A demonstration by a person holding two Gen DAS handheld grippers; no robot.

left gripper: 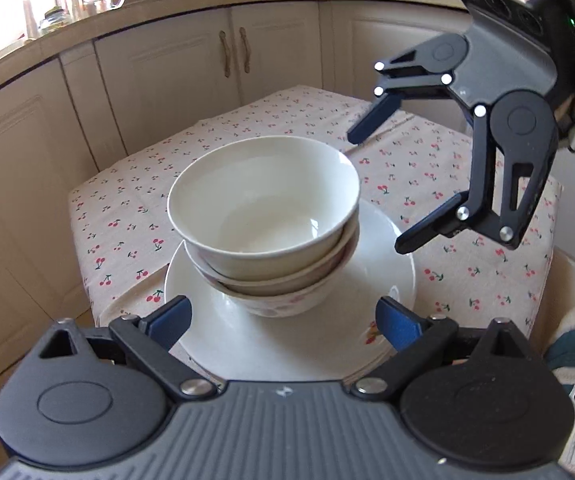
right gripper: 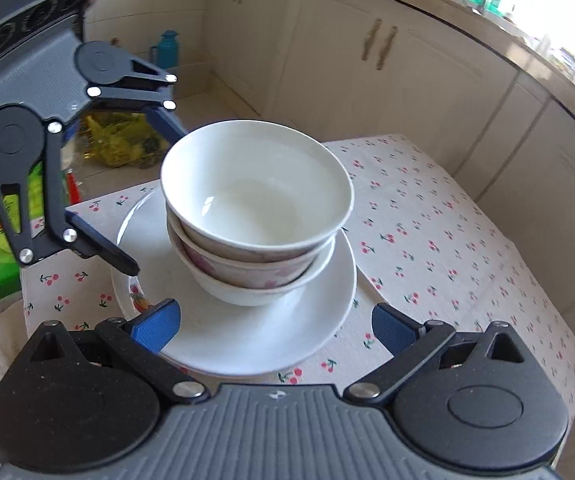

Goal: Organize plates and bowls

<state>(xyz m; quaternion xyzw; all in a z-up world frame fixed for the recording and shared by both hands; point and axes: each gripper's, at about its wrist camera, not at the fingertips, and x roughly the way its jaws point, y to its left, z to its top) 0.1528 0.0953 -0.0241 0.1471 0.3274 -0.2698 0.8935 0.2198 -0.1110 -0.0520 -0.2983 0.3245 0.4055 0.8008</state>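
Observation:
Three white bowls (left gripper: 263, 216) are nested in a stack on a white plate (left gripper: 383, 272) that rests on the cherry-print tablecloth. The stack (right gripper: 255, 200) and plate (right gripper: 327, 292) also show in the right wrist view. My left gripper (left gripper: 283, 322) is open and empty, its blue pads either side of the plate's near edge. My right gripper (right gripper: 275, 326) is open and empty over the plate's opposite edge. Each gripper shows in the other's view: the right gripper (left gripper: 375, 188), the left gripper (right gripper: 155, 196), both held above the plate beside the bowls.
The small table (left gripper: 467, 168) stands in front of cream kitchen cabinets (left gripper: 215, 76) under a cluttered counter. Green boxes and a yellow bag (right gripper: 119, 140) sit on the floor beyond the table. A teal flask (right gripper: 167, 48) stands farther off.

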